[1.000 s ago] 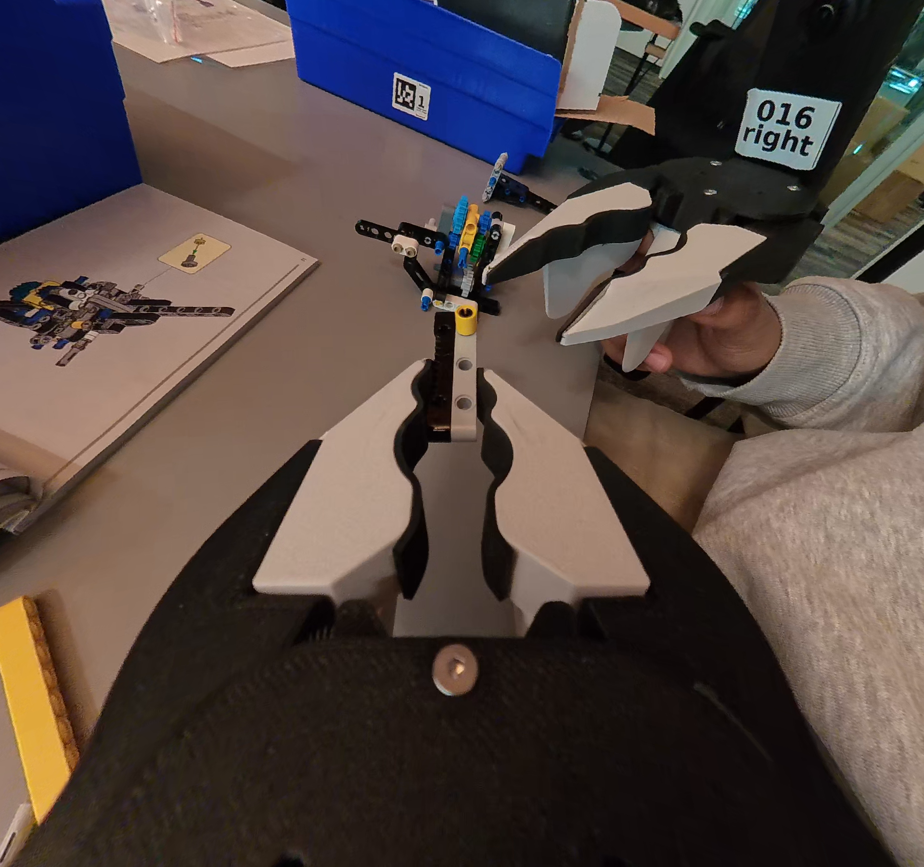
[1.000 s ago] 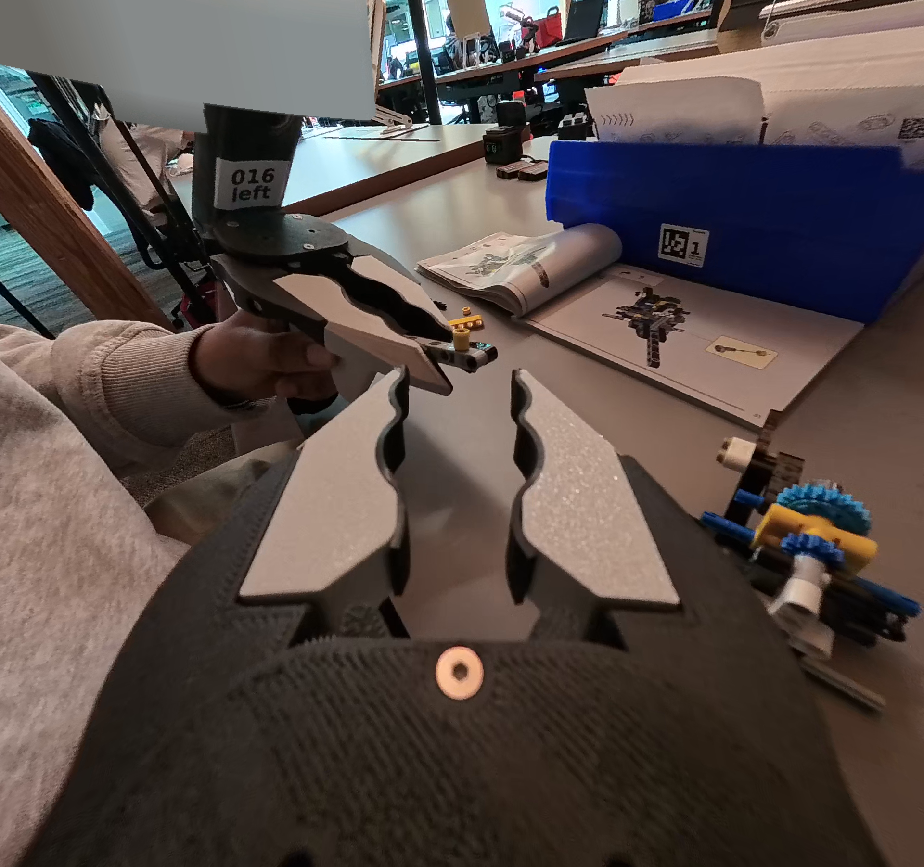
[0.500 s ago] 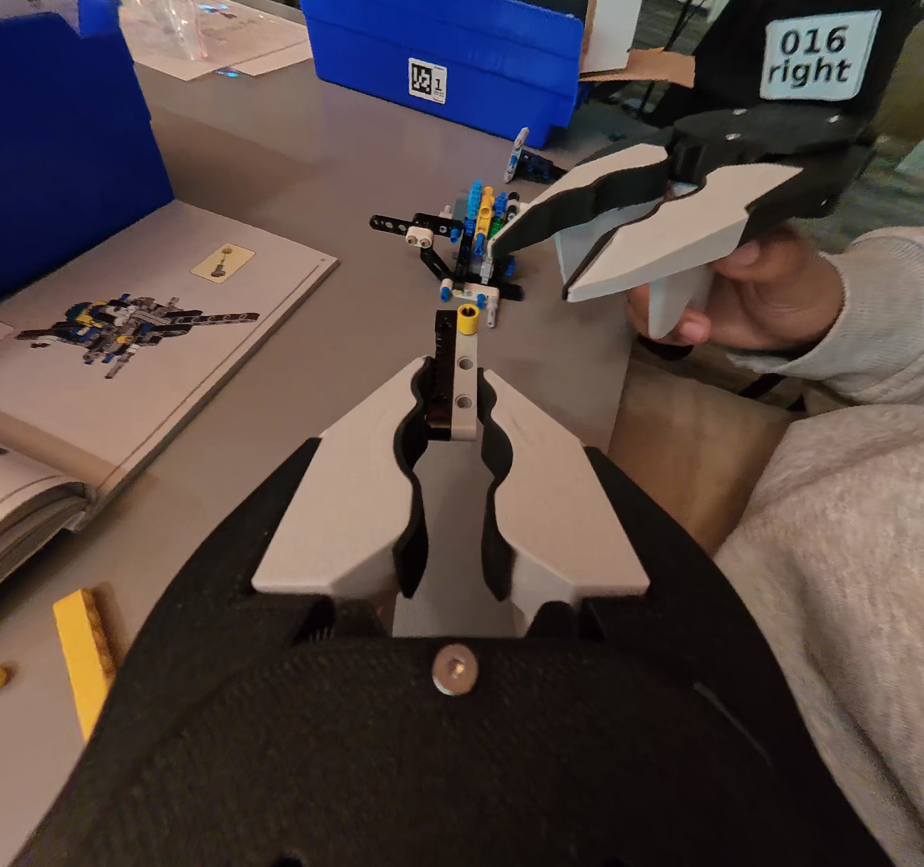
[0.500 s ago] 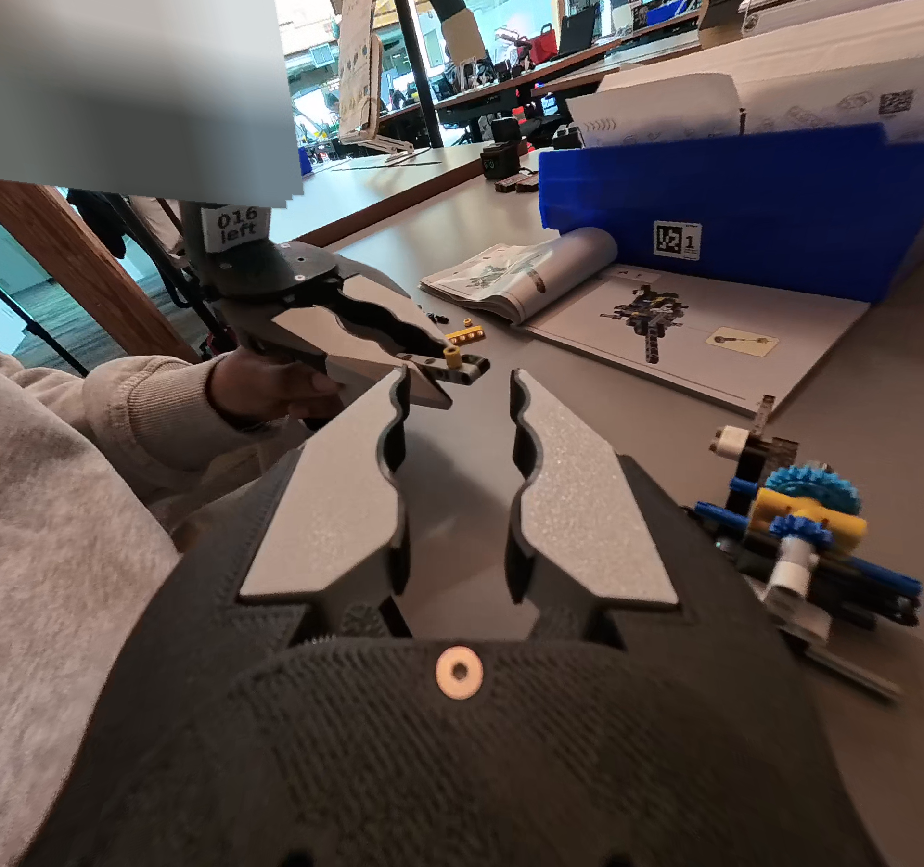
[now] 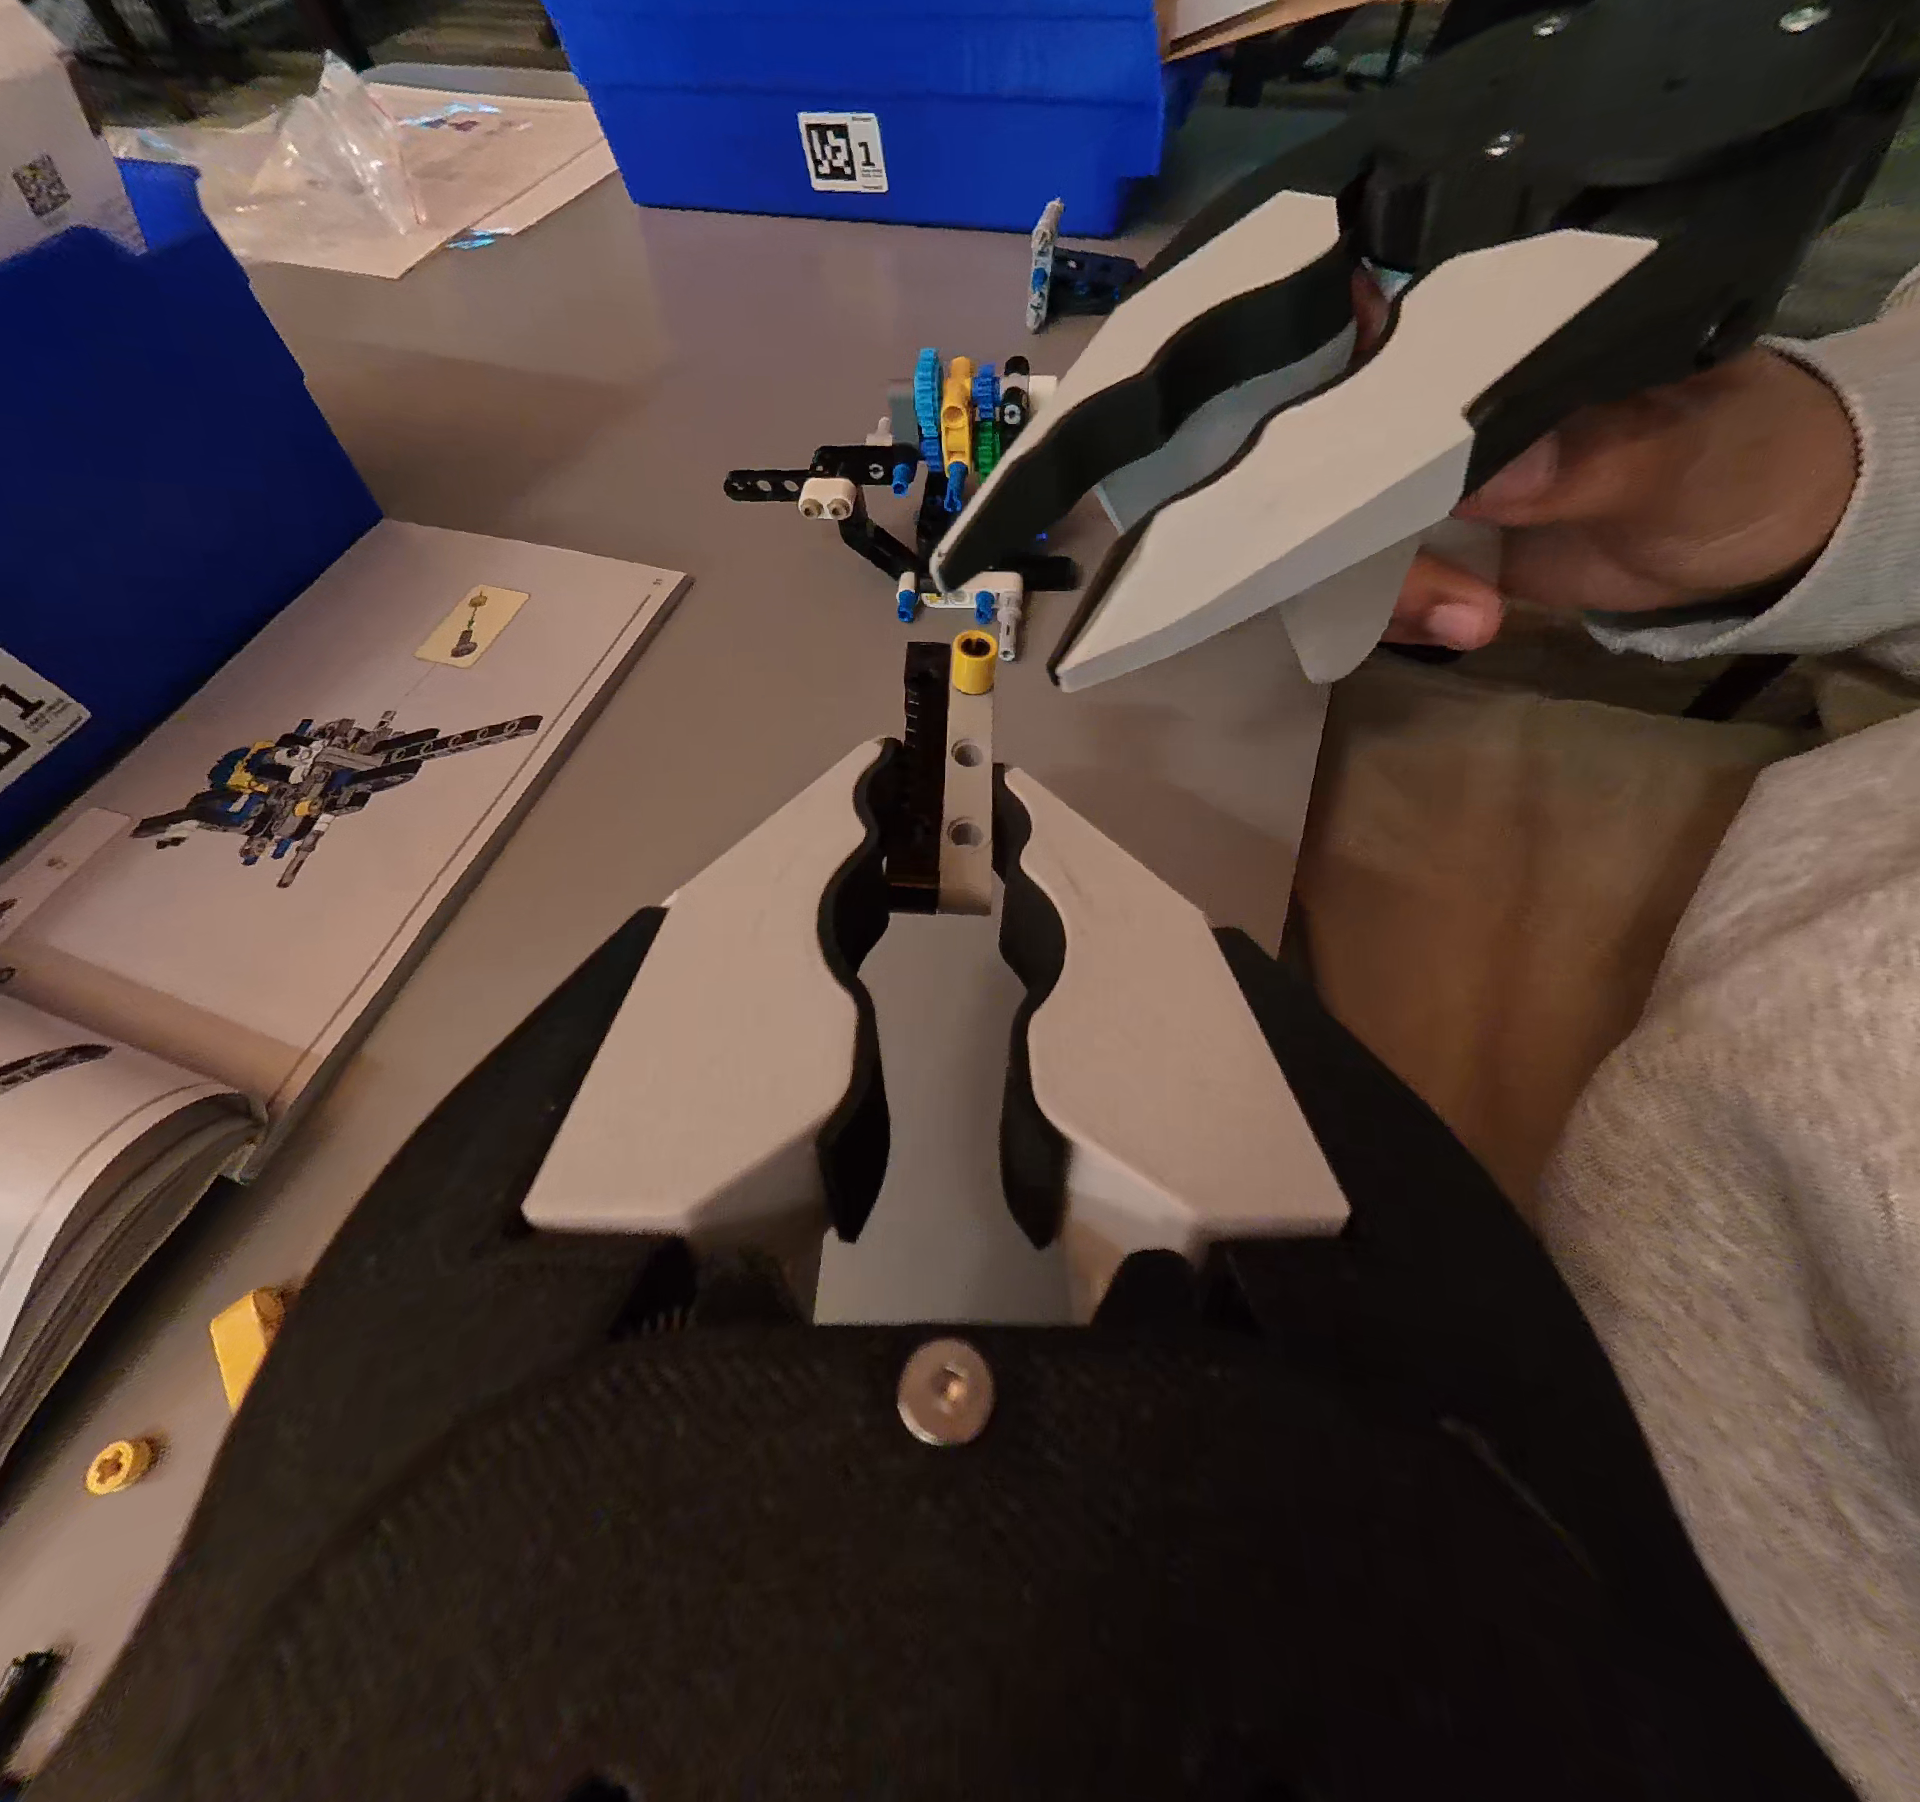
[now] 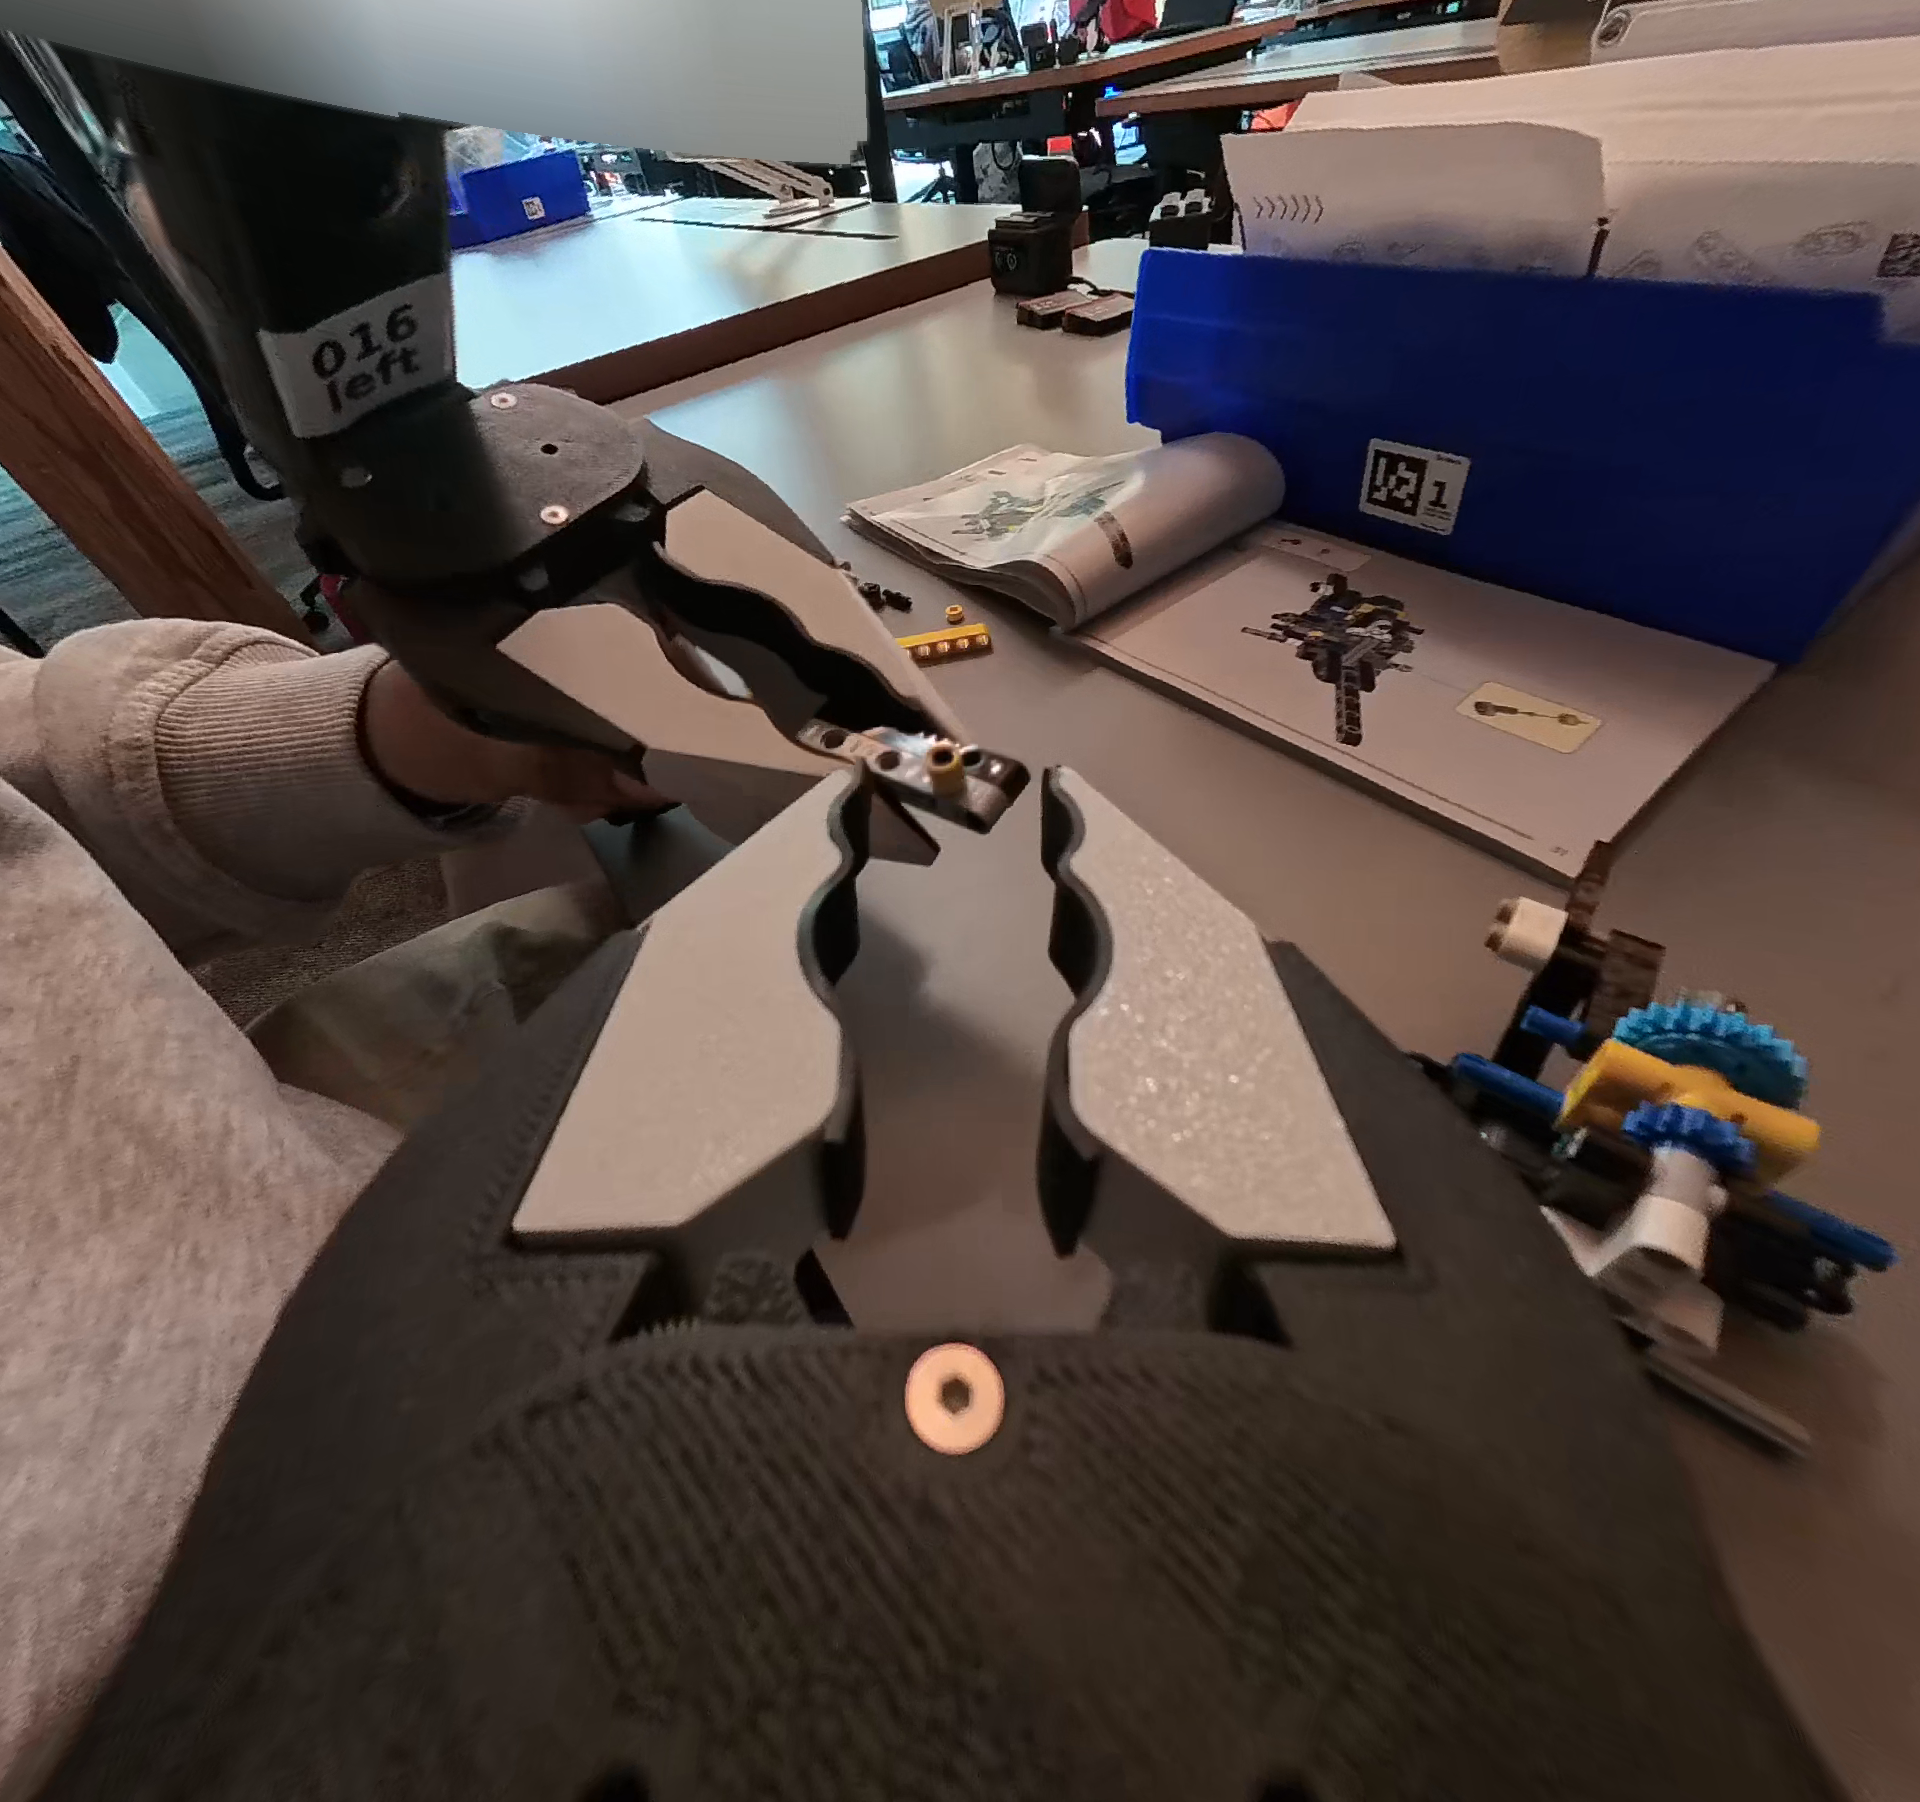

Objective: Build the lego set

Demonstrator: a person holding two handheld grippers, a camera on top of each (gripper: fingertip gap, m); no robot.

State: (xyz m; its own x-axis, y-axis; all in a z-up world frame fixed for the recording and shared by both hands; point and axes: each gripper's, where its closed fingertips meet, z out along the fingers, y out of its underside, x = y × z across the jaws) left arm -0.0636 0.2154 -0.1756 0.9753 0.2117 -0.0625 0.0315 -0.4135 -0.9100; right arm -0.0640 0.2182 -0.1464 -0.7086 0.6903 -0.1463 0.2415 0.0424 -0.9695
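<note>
My left gripper [image 5: 943, 765] is shut on a small lego piece [image 5: 948, 776]: a black beam beside a grey beam, with a yellow bush [image 5: 975, 661] at its far tip. It holds the piece above the table. My right gripper [image 6: 948, 788] is open and empty; the held piece [image 6: 935, 776] lies right between its fingertips. In the left wrist view the right gripper [image 5: 997, 620] hangs just right of the yellow bush. The partly built lego model [image 5: 940, 464] with blue gears and a yellow part lies on the table beyond; it also shows in the right wrist view [image 6: 1683, 1129].
An open instruction booklet [image 5: 312, 765] lies at the left. Blue bins [image 5: 883, 59] stand at the back and far left [image 5: 135, 464]. A yellow beam [image 6: 943, 646] and small black bits lie near the booklet. A yellow pin [image 5: 123, 1466] lies near the front. The person's sleeve [image 5: 1766, 1181] is at the right. My left and right fingertips are right by each other. The yellow pin [image 5: 123, 1466] is about equally far from each gripper, around 20 cm.
The right gripper has moved closer to the left gripper, so the held piece now sits between its open fingertips. The left gripper still holds the piece.
</note>
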